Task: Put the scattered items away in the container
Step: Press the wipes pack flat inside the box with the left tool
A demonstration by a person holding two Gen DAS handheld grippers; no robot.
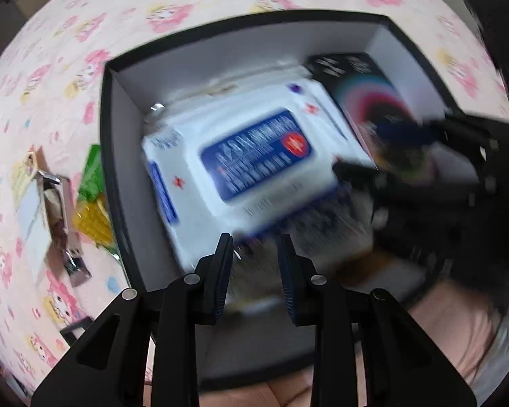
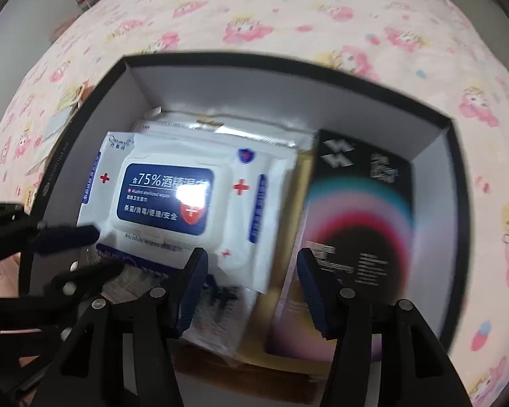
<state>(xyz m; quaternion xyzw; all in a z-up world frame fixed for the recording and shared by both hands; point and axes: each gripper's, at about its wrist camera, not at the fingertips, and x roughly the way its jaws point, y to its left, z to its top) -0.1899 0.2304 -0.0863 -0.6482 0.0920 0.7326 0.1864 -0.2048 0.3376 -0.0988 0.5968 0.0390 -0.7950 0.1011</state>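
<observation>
A black box with white inner walls [image 1: 125, 142] [image 2: 434, 156] sits on a pink cartoon-print sheet. Inside lie a white and blue wipes pack [image 1: 254, 159] [image 2: 173, 196] and a black carton with a coloured ring print [image 1: 366, 95] [image 2: 359, 224], over flat clear packets. My left gripper [image 1: 256, 247] hovers open and empty over the near edge of the wipes pack; it also shows in the right wrist view [image 2: 85, 251] at the left. My right gripper [image 2: 251, 264] hovers open and empty over the gap between wipes and carton; the left wrist view shows it at the right [image 1: 390, 149].
Left of the box on the sheet lie a green and yellow packet [image 1: 93, 200], a nail clipper [image 1: 61, 210] and a pale card packet [image 1: 30, 203] [image 2: 57, 122]. The sheet extends all around the box. The frames are motion-blurred.
</observation>
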